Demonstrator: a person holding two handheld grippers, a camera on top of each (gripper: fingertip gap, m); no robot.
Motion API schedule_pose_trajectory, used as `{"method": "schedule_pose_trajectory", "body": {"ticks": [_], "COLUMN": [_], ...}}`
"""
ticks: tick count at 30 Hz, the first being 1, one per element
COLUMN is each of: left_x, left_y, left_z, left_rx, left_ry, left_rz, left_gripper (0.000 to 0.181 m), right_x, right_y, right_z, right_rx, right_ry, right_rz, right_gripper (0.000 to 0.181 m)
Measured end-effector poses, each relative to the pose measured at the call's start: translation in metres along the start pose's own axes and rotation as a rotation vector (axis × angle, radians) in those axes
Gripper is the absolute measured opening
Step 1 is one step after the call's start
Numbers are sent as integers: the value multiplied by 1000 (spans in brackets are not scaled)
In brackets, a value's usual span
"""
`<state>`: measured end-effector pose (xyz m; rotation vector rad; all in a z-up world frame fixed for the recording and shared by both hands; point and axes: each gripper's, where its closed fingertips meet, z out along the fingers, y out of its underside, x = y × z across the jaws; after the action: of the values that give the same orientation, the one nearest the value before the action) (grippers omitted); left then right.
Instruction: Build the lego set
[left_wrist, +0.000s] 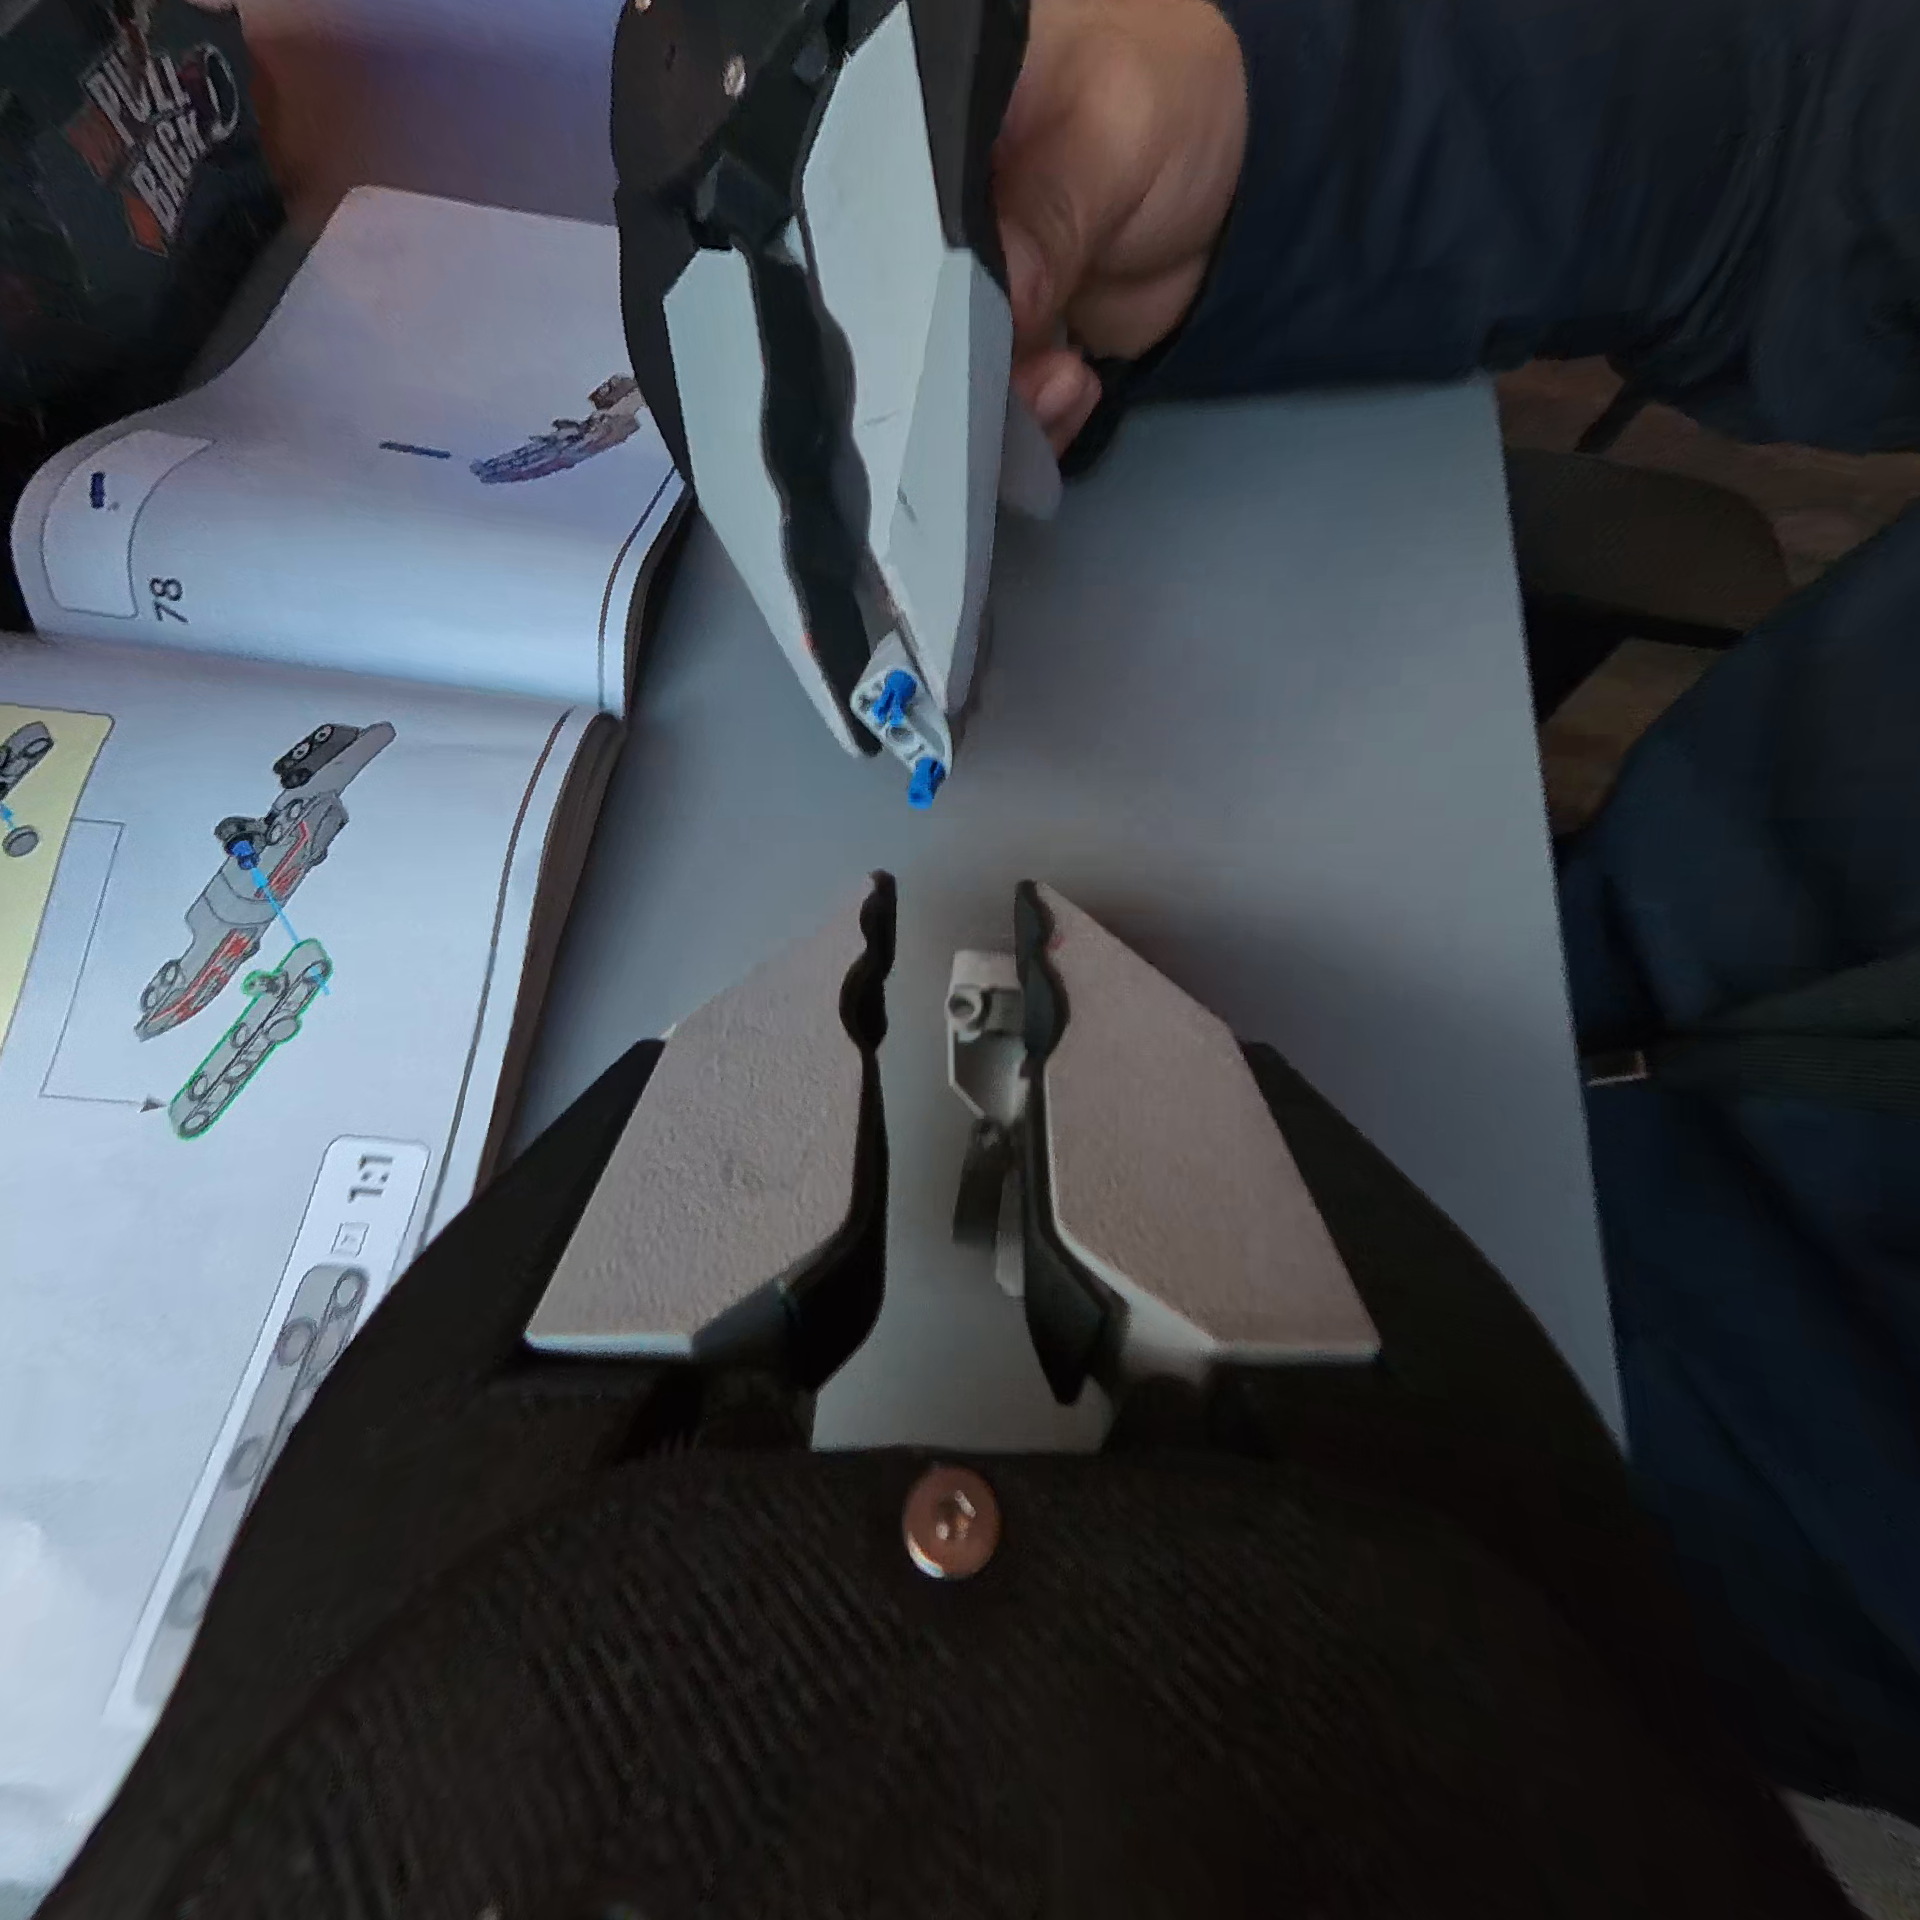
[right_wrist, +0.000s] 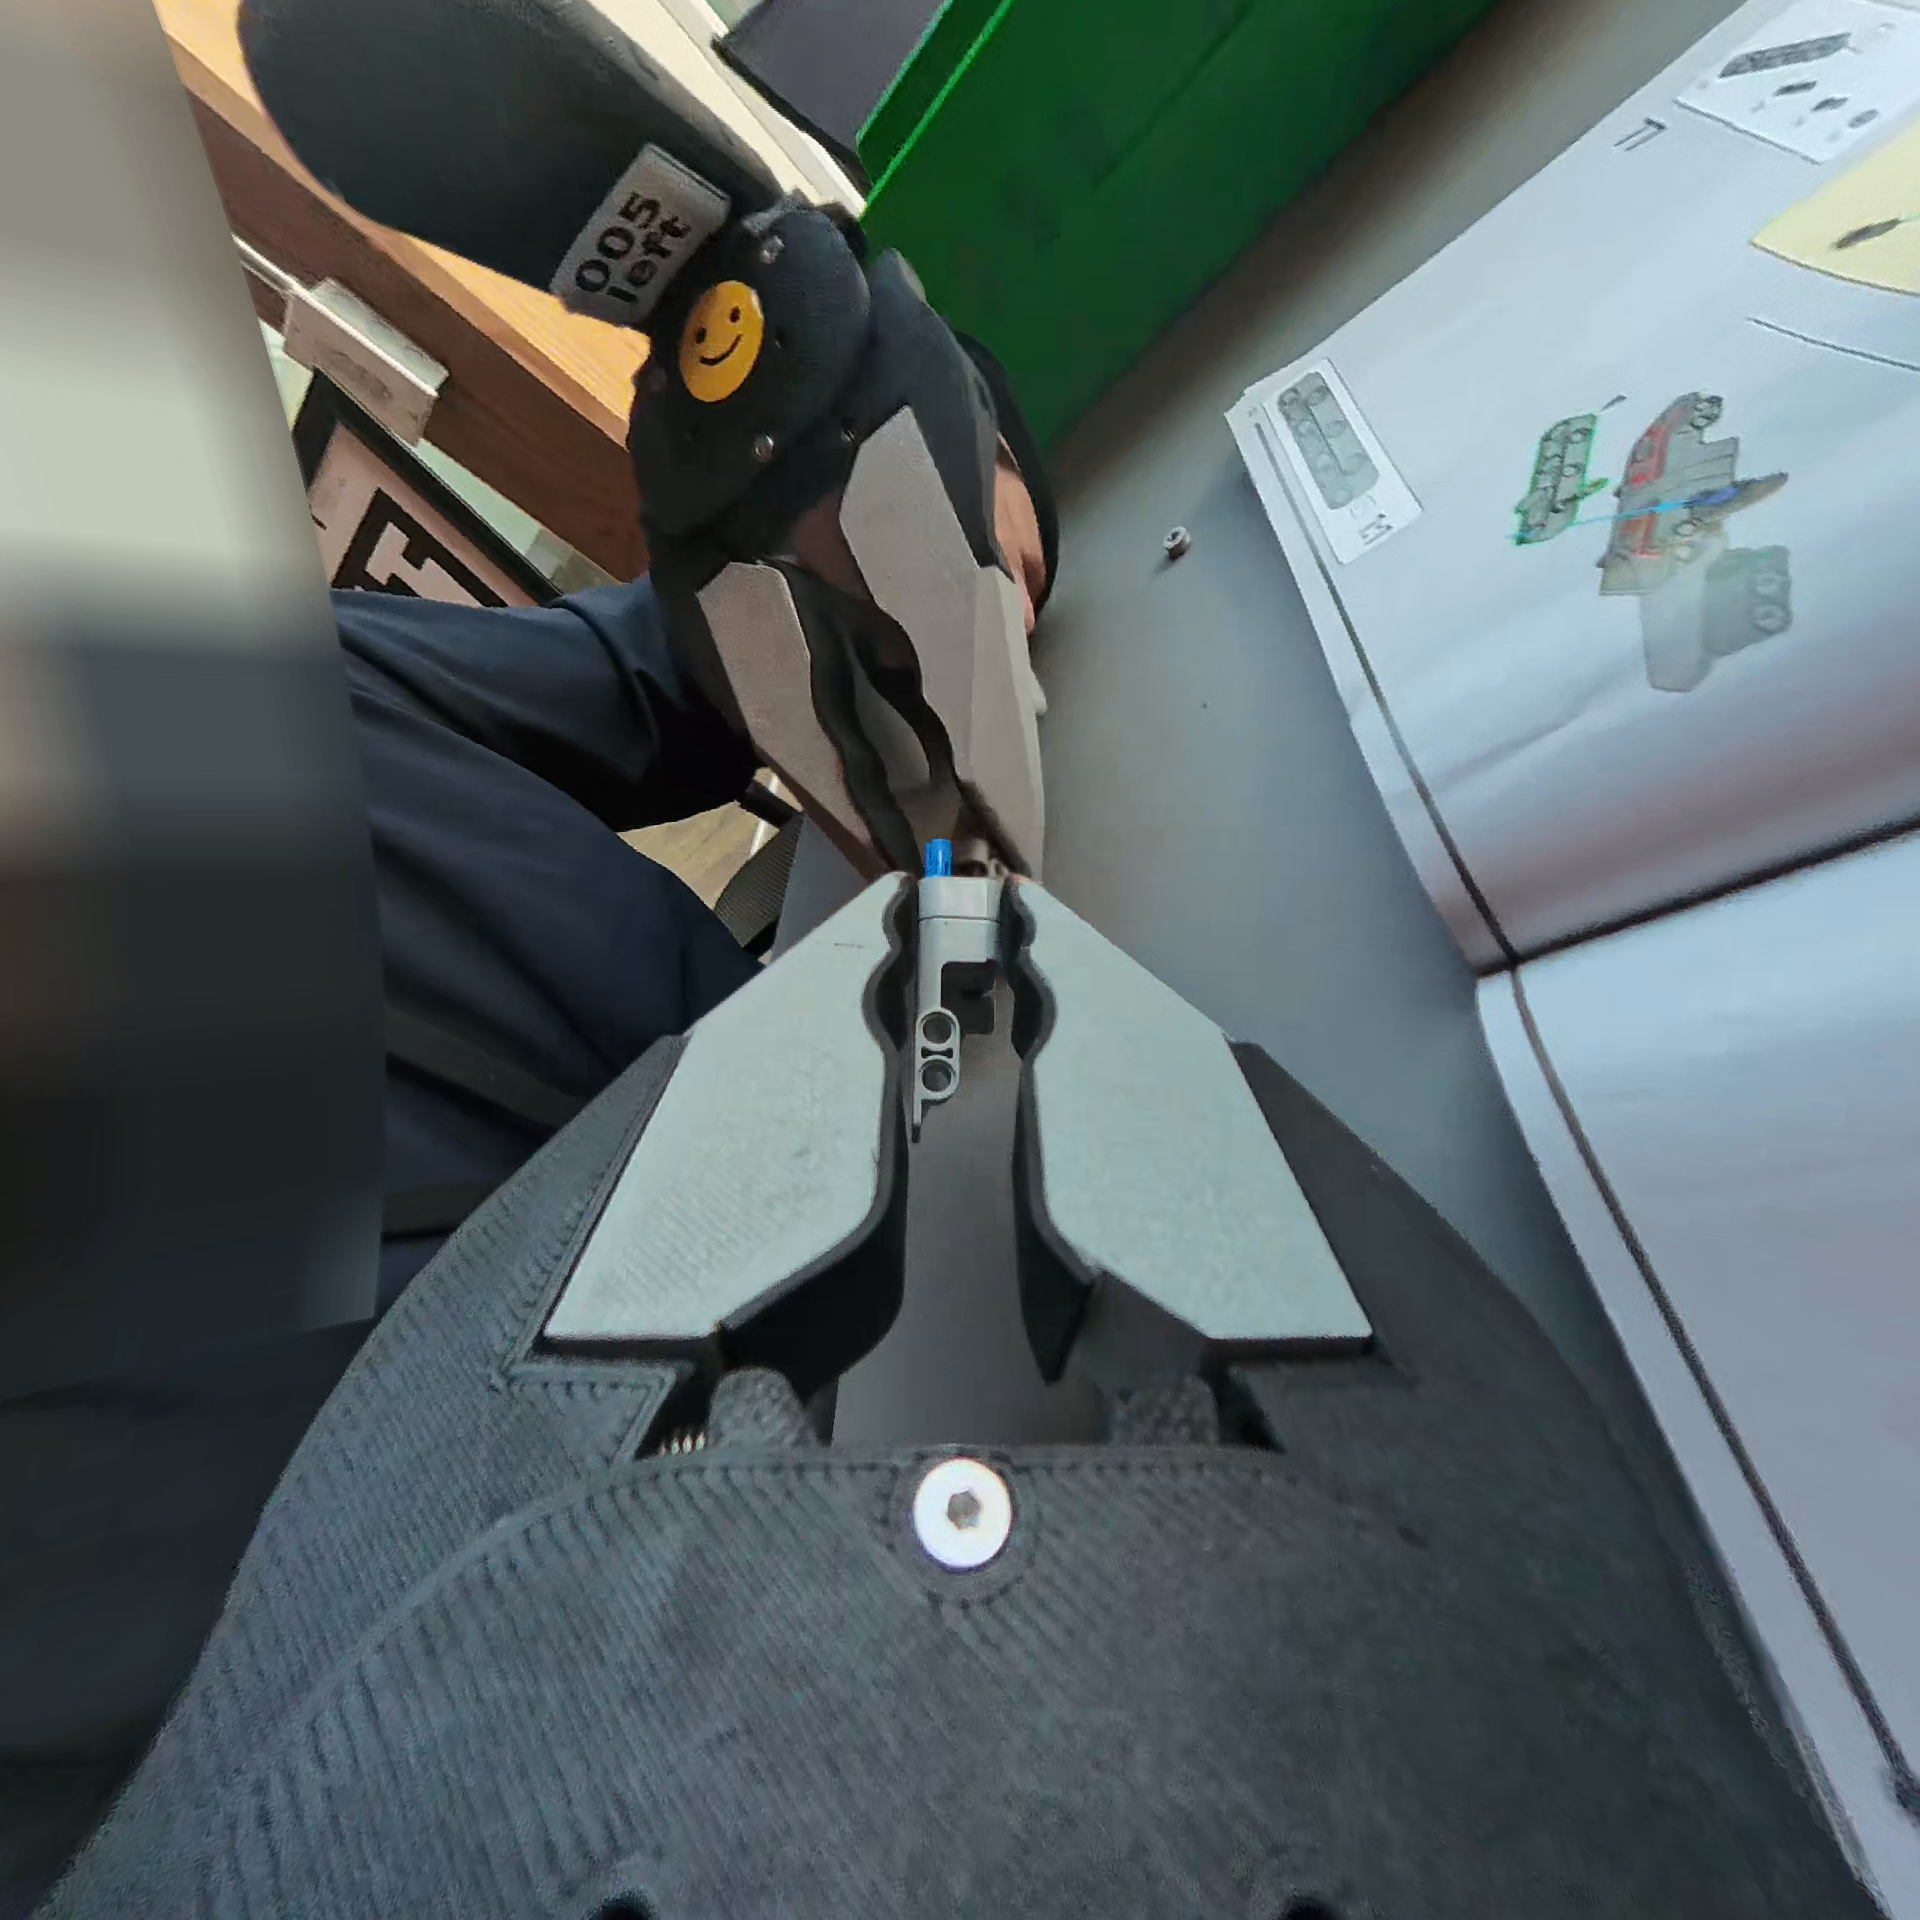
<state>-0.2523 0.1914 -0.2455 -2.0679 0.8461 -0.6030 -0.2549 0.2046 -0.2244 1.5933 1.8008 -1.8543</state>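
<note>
Above the grey table (left_wrist: 1299, 727), the right gripper (left_wrist: 902, 740) clamps a beam with blue pins (left_wrist: 902, 717) toward the left gripper (left_wrist: 951, 904), whose fingers stand apart around a grey piece (left_wrist: 982, 1039), seemingly for joining.

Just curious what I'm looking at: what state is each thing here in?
Grey Lego beam with blue pins: clamped, pins protruding.
Right black-and-grey two-finger gripper: shut on that beam.
Left black-and-grey two-finger gripper: open.
Pale grey Lego piece: against one finger, unclamped.
Paper instruction booklet: lying open.

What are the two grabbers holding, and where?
Right gripper pinches a grey piece by its top end. Left gripper: a grey part sits between, grip unclear.
</note>
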Motion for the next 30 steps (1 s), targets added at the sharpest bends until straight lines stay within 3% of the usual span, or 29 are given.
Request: {"method": "schedule_pose_trajectory", "body": {"ticks": [3,9,12,18,24,30], "left_x": [11,16,22,17,3,-10], "left_y": [-11,-23,-31,-30,-15,-14], "left_z": [5,-2,-6,-5,-7,-24], "left_rx": [33,147,193,196,106,103], "left_ry": [91,168,220,137,26,-101], "left_rz": [-69,-127,-141,-61,-27,45], "left_gripper": [20,6,8,0,0,0], "right_x": [-12,-28,-36,-29,-23,-38], "right_y": [-6,-12,-17,-15,-3,32], "right_z": [7,15,15,12,-10,9], "right_rx": [24,40,66,59,-1,-169], "right_ry": [-33,58,104,167,221,217], "right_rz": [-36,-271,-387,-420,-392,-402], "right_gripper": [13,12,0,0,24,42]}}
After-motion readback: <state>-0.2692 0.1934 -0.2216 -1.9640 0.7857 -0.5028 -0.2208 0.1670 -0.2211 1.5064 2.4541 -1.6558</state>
